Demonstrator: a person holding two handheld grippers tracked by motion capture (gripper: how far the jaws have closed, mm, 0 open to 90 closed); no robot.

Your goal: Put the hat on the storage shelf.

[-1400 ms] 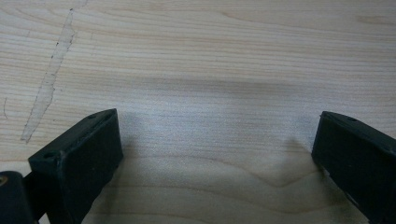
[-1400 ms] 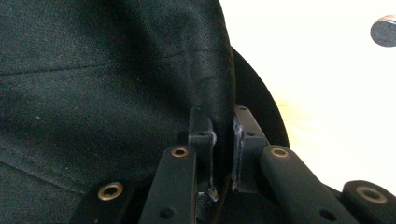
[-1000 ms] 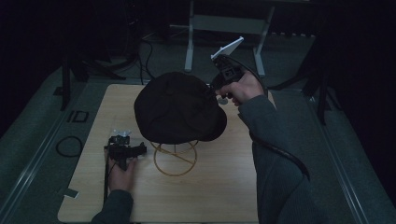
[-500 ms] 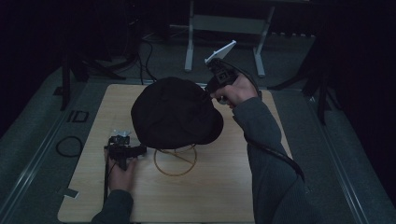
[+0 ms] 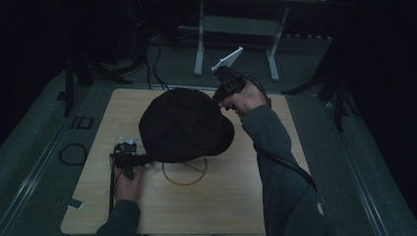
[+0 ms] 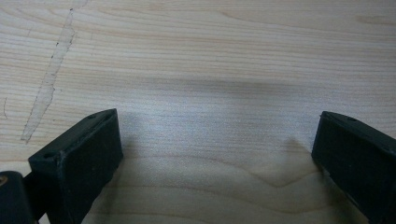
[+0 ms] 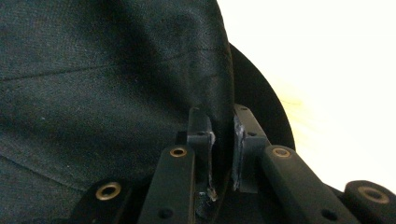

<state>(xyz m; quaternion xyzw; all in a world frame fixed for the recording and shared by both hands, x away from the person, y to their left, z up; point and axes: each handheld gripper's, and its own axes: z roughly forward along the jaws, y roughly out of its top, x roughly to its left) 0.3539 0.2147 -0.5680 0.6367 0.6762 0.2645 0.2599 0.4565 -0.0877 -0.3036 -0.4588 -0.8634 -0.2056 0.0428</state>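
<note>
A black cloth cap [image 5: 184,127] hangs over the middle of the wooden table [image 5: 236,201]. My right gripper [image 5: 217,102] is shut on its rim at the far right side and holds it up. In the right gripper view the cap's dark fabric [image 7: 107,79] is pinched between the two jaws of that gripper [image 7: 221,135]. A wire ring stand [image 5: 185,171] lies on the table below the cap, partly hidden by it. My left gripper [image 5: 129,158] rests low at the table's left, open, and in the left gripper view its jaws [image 6: 212,149] stand wide apart over bare wood.
The table's left edge is close to my left hand. A metal frame stand [image 5: 237,29] rises behind the table on the floor. Cables [image 5: 157,59] and a coiled cord [image 5: 73,153] lie on the dark floor at the left.
The right gripper has carried the cap a little to the left and toward the far side. The left gripper has stayed where it was.
</note>
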